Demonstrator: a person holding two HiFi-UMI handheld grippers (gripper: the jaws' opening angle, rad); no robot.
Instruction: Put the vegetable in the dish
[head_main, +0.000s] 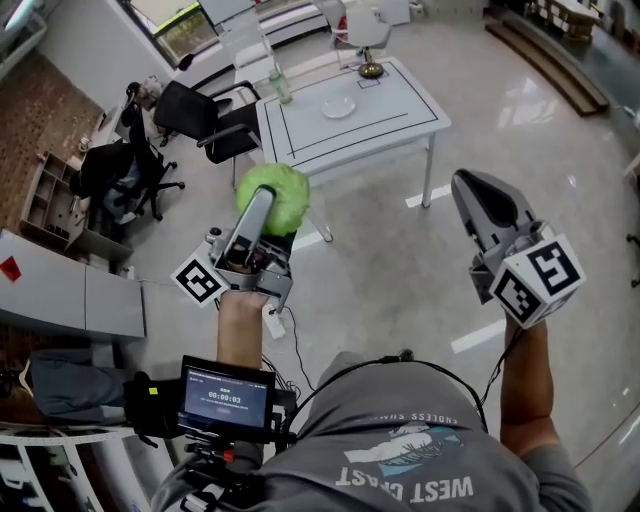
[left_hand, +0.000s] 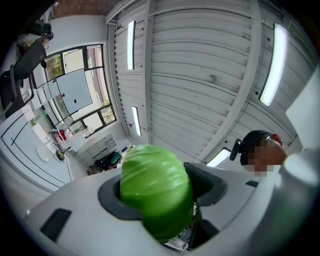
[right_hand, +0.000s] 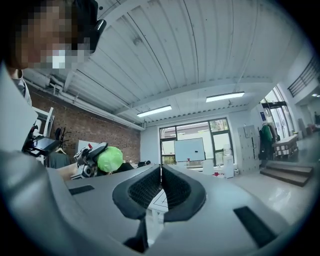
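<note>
Two tools over open floor (head_main: 380, 260), table (head_main: 400, 125) ahead: left tool (head_main: 265, 205) grasps vegetable (head_main: 275, 188), right tool (head_main: 468, 190) clenched empty.

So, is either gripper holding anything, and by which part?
The left gripper clamps the round green vegetable across its sides, one pad each side. The right gripper is shut and empty.

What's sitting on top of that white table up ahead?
A white dish and a clear bottle stand on the white table. The green vegetable, clamped in the left gripper, hides the table's near corner, so anything there cannot be seen.
</note>
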